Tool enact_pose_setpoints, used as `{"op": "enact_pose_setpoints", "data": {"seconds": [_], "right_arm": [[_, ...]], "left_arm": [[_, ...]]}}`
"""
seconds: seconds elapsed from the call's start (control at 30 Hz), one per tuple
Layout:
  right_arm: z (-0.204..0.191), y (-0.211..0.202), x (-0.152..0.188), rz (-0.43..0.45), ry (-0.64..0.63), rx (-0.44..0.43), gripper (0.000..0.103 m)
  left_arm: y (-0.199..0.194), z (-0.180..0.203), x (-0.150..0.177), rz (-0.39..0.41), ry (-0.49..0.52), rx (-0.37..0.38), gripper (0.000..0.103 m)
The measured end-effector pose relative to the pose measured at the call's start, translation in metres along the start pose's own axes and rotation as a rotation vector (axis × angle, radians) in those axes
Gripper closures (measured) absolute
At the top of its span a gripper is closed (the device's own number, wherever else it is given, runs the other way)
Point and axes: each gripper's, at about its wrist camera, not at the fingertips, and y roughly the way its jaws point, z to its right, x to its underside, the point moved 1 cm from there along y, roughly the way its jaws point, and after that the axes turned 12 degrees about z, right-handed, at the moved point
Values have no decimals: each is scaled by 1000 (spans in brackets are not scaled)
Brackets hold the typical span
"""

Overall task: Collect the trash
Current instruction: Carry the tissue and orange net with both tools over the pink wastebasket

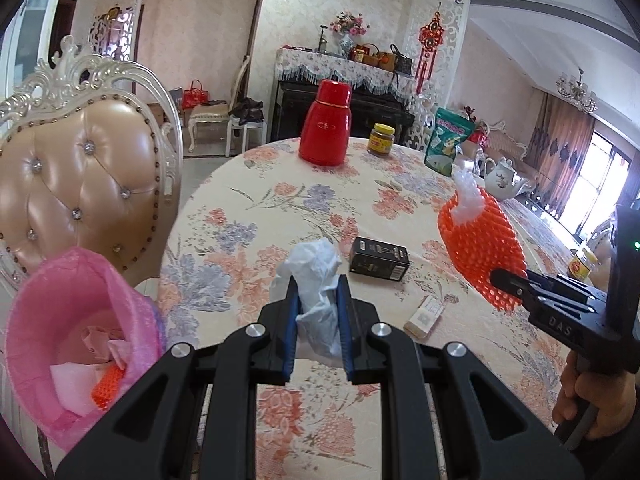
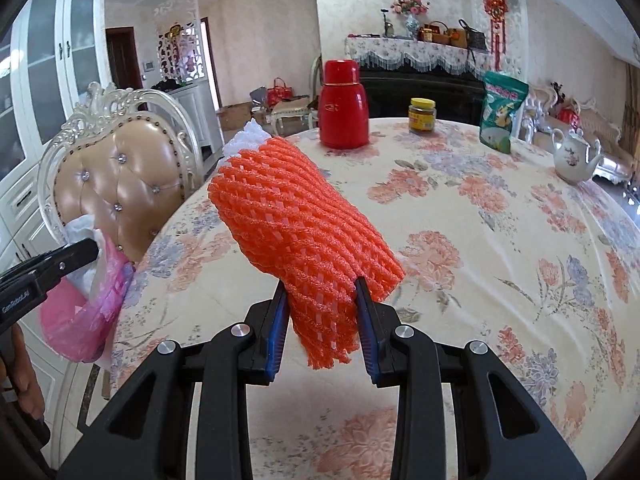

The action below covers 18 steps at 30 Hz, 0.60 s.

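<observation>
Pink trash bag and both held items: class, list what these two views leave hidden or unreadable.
- Pink trash bag: its bottom is hidden by its own contents in the left wrist view.
- White tissue: lower part hidden between the left gripper fingers.
- Black box: print too small.
- Orange foam net, in the right gripper: hides the table behind it.

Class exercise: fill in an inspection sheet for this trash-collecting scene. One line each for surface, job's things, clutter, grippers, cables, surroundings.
Surface: round table under a floral cloth.
Job's things: crumpled white plastic bag; orange foam fruit net with white plastic at its far end; pink trash bag off the table's edge, scraps already inside.
Clutter: red thermos, yellow-lidded jar, green pouch, white teapot, black box, small pale carton.
Grippers: left gripper shut on the white bag; right gripper shut on the net.
Cables: nothing seen.
Surroundings: tufted chair, piano behind.
</observation>
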Motion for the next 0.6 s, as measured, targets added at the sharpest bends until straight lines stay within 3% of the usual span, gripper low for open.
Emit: {"op": "enact_pose_setpoints", "data": {"seconds": [0.6], "right_arm": [[-88, 9, -8, 8, -81, -117, 72]], "left_arm": [[-42, -74, -7, 39, -41, -149, 86]]}}
